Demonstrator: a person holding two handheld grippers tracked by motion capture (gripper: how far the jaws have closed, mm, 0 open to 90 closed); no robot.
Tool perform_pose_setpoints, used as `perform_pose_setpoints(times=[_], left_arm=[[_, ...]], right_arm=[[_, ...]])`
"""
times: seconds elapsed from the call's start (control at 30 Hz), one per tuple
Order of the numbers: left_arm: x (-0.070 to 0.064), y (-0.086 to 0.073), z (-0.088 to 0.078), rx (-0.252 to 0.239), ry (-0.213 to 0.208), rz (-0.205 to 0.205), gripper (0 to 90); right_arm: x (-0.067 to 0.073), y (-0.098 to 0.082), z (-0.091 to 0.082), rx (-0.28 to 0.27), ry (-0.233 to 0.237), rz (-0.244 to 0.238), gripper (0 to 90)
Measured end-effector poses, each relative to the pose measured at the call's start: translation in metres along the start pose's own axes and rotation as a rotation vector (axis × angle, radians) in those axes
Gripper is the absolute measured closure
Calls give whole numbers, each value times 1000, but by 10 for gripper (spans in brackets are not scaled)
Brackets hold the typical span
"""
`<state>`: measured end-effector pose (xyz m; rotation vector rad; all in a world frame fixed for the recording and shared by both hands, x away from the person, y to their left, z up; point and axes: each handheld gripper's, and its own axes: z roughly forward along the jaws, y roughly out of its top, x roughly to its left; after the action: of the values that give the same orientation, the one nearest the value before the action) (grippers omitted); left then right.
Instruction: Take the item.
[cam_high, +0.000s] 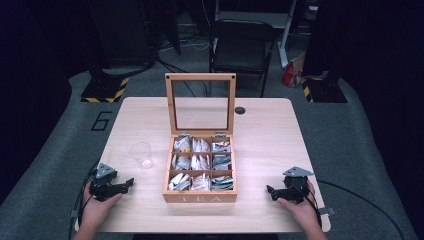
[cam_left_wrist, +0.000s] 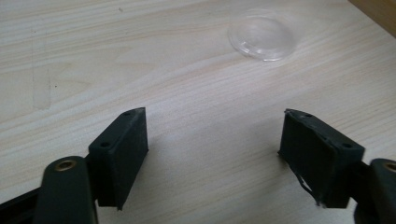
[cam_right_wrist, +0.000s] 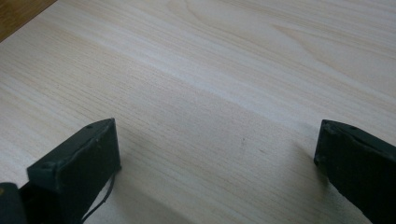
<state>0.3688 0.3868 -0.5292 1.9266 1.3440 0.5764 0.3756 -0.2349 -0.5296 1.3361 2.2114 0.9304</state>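
Tea box (cam_high: 200, 196): wooden, marked TEA on its near wall, standing mid-desk between the two tools and well apart from both.
Lid (cam_high: 200, 103): glass pane in a wooden frame, raised upright at the far side of the box.
Compartments: nine, in three rows of three, each with tea bags (cam_high: 200, 164) in it.
Plastic cup (cam_high: 141, 154): clear, upright, left of the box and just beyond the left tool; the left gripper view shows it (cam_left_wrist: 263, 34) ahead of the jaws, apart from them.
Left tool (cam_high: 126, 184): resting low at the near left of the desk in the person's left hand (cam_high: 96, 207), pointing right toward the box; jaws stand apart with bare wood between them (cam_left_wrist: 212, 140).
Right tool (cam_high: 270, 190): near right, in the right hand (cam_high: 300, 209), pointing left toward the box; jaws wide apart over bare wood (cam_right_wrist: 217, 144).
Desk (cam_high: 270, 135): pale wood.
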Motion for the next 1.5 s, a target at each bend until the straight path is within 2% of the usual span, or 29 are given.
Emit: perform_pose_setpoints(times=[0.07,0.1,0.13,0.2,0.3,0.5,0.53,0.8,1.0,1.1,1.13,1.23,1.33,1.5], left_arm=[[0,2,-4,29,-19,-14,274],[-2,3,-4,18,-17,-27,292],[-3,4,-7,46,-26,-20,306],[-6,6,-9,57,-28,-23,319],[-9,8,-12,48,-42,-26,336],[-20,14,-26,27,-114,-33,377],[-22,15,-27,12,-117,-30,383],[-35,23,-38,5,-141,6,422],[-48,30,-42,0,-143,50,430],[-54,33,-46,8,-151,84,444],[-55,33,-45,-3,-150,79,448],[-57,35,-47,2,-167,65,469],[-58,36,-48,-1,-164,69,476],[-67,41,-53,-6,-191,77,480]], right_arm=[[0,0,0,0,-1,2,0],[0,0,0,1,-2,-1,0],[0,0,0,0,-1,0,0],[0,0,0,0,-2,-1,0],[0,0,0,0,-1,2,0],[0,0,0,0,0,1,0],[0,0,0,0,-1,1,0],[0,0,0,0,0,1,0],[0,0,0,0,-2,0,0],[0,0,0,0,-1,2,0],[0,0,0,0,-2,-1,0],[0,0,0,0,-2,-1,0],[0,0,0,0,-1,-1,0],[0,0,0,0,-1,1,0]])
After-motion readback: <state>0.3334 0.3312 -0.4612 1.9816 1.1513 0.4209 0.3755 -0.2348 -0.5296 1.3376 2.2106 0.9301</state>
